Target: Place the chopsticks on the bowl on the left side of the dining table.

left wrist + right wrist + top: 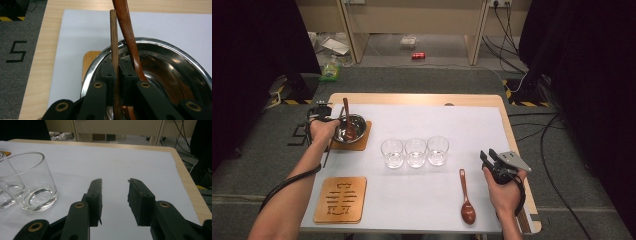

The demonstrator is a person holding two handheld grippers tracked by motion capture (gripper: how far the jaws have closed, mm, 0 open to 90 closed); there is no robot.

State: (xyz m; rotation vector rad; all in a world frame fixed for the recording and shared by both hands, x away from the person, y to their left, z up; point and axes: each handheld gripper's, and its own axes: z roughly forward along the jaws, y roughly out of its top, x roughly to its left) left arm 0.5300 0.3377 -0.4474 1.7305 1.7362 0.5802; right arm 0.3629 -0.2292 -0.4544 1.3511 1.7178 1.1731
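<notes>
At the bench's far left, the left gripper (117,75) is clamping a thin wooden stick (114,42) upright over the steel bowl (172,62), its long axis running alongside the spoon (128,32) leaning there, while the right gripper (115,195) is hovering half-open, empty.

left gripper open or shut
Shut: the left gripper clamps a thin wooden stick between its pads, over the steel bowl.

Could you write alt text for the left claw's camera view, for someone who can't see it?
The left claw is shut on a thin wooden stick above a shiny metal bowl. A dark wooden spoon leans in the bowl, which sits on a wooden coaster.
</notes>
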